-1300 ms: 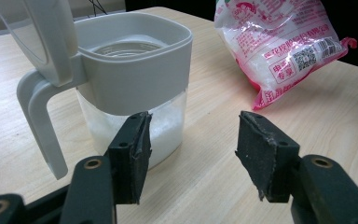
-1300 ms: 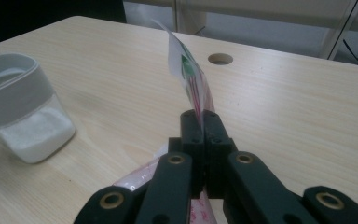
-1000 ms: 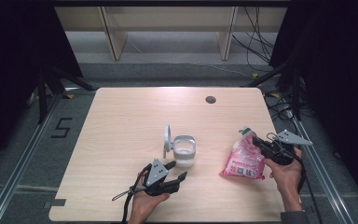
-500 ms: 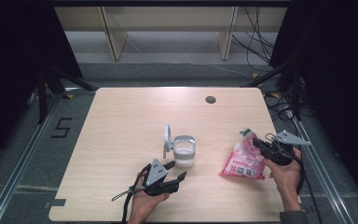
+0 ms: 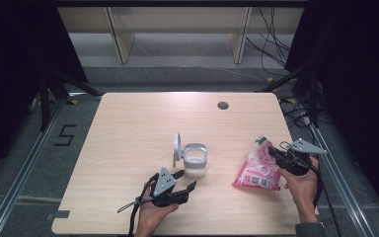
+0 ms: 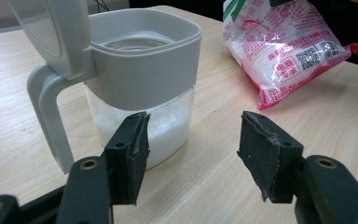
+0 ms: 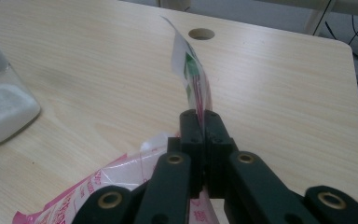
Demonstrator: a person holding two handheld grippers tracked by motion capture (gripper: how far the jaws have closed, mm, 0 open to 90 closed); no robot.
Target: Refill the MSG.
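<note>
A clear jug with a grey collar and handle, its lid flipped up, stands mid-table holding white grains. My left gripper lies just in front of it, open with nothing between its jaws, which have just opened slightly further. In the left gripper view the jug stands beyond the left gripper, slightly left. A pink and white bag rests at the right. My right gripper is shut on its top corner. In the right gripper view, the bag's flap rises from the right gripper.
The light wooden table has a round cable hole near its far edge. Its right edge runs close behind the right hand. Dark stands and cables flank the table on both sides.
</note>
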